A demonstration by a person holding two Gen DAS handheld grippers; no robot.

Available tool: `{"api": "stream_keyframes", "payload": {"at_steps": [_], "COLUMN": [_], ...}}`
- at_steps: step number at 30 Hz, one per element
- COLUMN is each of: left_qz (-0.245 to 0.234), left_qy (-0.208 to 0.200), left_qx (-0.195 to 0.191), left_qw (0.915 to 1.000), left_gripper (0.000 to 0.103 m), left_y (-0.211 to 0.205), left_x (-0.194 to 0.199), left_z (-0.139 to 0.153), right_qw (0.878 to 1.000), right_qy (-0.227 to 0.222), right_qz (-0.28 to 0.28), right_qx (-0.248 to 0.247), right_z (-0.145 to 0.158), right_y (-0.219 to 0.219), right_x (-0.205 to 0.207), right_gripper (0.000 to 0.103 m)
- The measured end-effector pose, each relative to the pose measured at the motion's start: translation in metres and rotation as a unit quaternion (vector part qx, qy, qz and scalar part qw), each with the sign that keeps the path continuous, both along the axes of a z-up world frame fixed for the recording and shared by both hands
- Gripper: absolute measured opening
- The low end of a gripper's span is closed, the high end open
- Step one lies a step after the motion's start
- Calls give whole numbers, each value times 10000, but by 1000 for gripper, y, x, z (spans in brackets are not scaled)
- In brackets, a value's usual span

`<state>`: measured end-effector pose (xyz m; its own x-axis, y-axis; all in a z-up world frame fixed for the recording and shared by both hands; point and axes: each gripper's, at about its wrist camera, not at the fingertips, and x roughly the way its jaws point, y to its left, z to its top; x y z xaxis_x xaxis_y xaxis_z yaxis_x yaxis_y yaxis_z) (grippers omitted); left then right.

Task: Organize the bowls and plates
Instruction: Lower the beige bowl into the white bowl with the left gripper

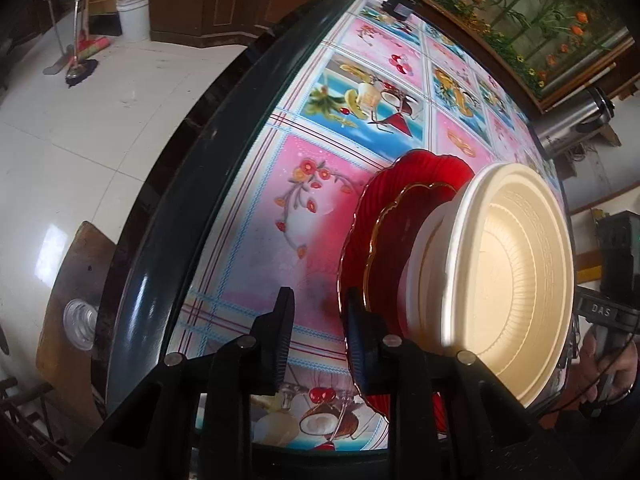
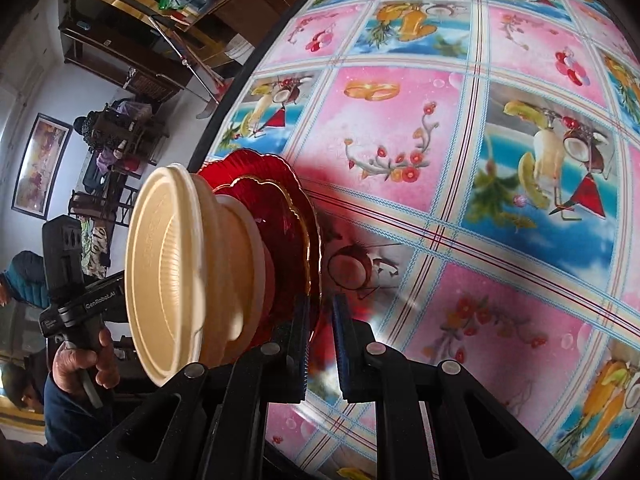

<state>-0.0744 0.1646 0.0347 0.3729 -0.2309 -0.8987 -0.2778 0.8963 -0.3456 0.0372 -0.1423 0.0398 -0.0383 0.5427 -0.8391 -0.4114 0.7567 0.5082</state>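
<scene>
"GenRobot.AI" is showing on the left gripper point(image 2: 68, 312), its jaws gaping empty; the right gripper point(image 2: 320, 344) is pinching the scalloped red glass plate point(image 2: 296, 240) under ribbed cream bowls point(image 2: 168, 272).

You cannot see: the red plate's point(image 1: 360, 232) near rim, hidden behind your left gripper's point(image 1: 320, 332) right finger; the plate centres, covered by the cream bowls point(image 1: 512, 280); whether your right gripper point(image 2: 320, 344) pinches the plate's point(image 2: 296, 216) rim; the clear object point(image 1: 80, 322) beside the table, too small to identify.

white bucket point(image 1: 134, 12), broom point(image 1: 82, 54), steel flask point(image 1: 576, 120), framed picture point(image 2: 38, 164).
</scene>
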Motion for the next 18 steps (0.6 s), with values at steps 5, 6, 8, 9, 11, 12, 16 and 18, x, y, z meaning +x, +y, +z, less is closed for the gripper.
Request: {"api": "stream_keyframes", "payload": {"at_steps": [5, 6, 8, 9, 11, 12, 16, 18], "left_qz": [-173, -213, -303, -339, -391, -403, -527, -594], "left_qy": [-60, -70, -102, -111, -115, -114, -69, -52], "left_qx": [-80, -102, -66, -14, -10, -5, 86, 120], "left_qw": [9998, 9997, 9995, 9994, 9992, 9991, 9985, 9981], "left_gripper": [15, 9, 6, 6, 6, 6, 6, 6], "left_y": [-3, -5, -9, -10, -10, -10, -20, -25], "left_x": [5, 6, 8, 8, 9, 9, 13, 15], "left_z": [-5, -5, -5, -4, -4, -4, -2, -1], "right_qw": [9999, 9999, 9999, 9999, 9998, 9998, 9997, 9994], "right_qy": [153, 123, 78, 77, 95, 112, 115, 105], "right_qz": [-52, -74, -90, -103, -140, -165, -227, -317], "right_qx": [32, 49, 35, 33, 51, 67, 61, 53], "right_z": [-8, -7, -7, -7, -7, -8, -7, -6], "right_y": [4, 5, 6, 6, 6, 5, 1, -4], "right_x": [2, 1, 2, 2, 1, 1, -1, 0], "right_gripper": [10, 8, 8, 8, 8, 8, 8, 8]}}
